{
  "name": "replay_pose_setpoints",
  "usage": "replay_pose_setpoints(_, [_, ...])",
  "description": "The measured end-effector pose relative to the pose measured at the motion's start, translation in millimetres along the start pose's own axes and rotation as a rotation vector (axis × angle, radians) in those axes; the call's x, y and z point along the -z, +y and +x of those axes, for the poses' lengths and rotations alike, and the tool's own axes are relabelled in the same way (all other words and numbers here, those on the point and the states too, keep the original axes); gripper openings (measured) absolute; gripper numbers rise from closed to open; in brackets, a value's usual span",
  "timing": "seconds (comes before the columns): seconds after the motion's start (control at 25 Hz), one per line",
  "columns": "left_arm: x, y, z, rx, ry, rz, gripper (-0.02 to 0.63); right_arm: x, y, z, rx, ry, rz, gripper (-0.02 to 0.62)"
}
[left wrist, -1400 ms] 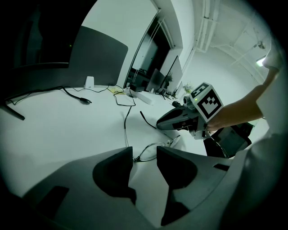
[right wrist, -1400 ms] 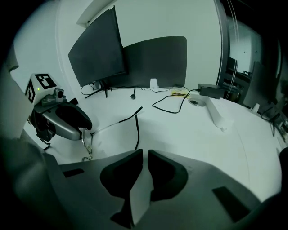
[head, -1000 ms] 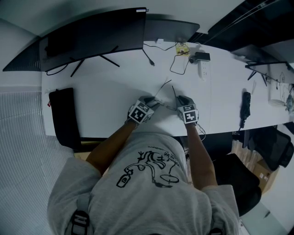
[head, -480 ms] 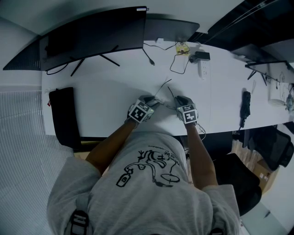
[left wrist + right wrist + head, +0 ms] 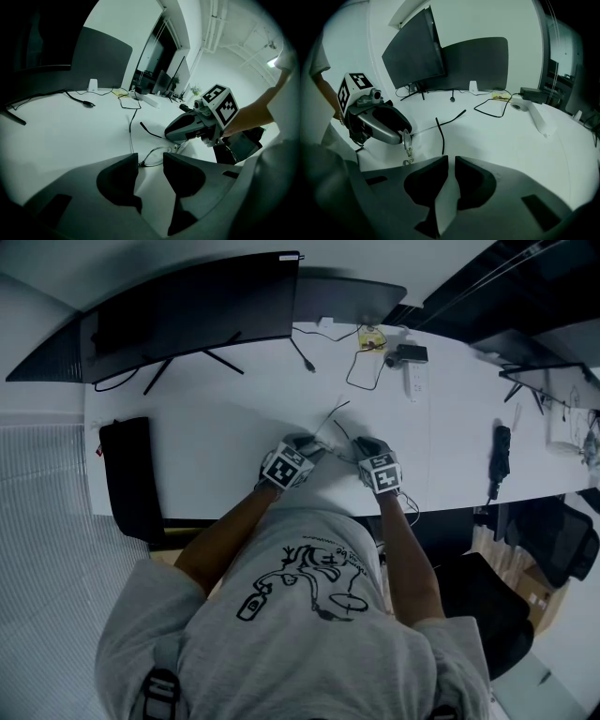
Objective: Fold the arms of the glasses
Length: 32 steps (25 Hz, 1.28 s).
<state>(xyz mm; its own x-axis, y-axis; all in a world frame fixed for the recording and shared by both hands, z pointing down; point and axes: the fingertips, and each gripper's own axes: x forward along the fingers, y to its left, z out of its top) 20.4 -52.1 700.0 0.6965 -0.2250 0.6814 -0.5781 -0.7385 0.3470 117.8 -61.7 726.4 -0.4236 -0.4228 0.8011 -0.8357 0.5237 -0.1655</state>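
Spread jaws of the left gripper [image 5: 150, 160] are set on the front of the glasses [image 5: 157, 153]. One lens rim spans the gap between the tips, so the frame appears to be pinned in place on the white desk [image 5: 216, 451] just ahead of the person. On the right gripper [image 5: 451, 160] the jaws are drawn almost together with nothing between them, and they are held just beside the nearer temple arm [image 5: 439, 135]. Against the head view of a second ago, that arm is seen to have been swung inward. Its dark tip has been carried toward the far temple arm [image 5: 334, 412], which is unmoved and fully extended. The first fold is therefore judged to be under way but unfinished: the pushed arm is not yet laid against the front, and the second arm is untouched.
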Motion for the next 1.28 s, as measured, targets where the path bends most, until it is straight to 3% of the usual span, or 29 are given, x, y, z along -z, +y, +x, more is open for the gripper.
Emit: replay_pose_setpoints(1.28, [5,3,1,-0.022,0.014,-0.019,0.189,-1,29,3,-0.103,-0.034,-0.056,0.054])
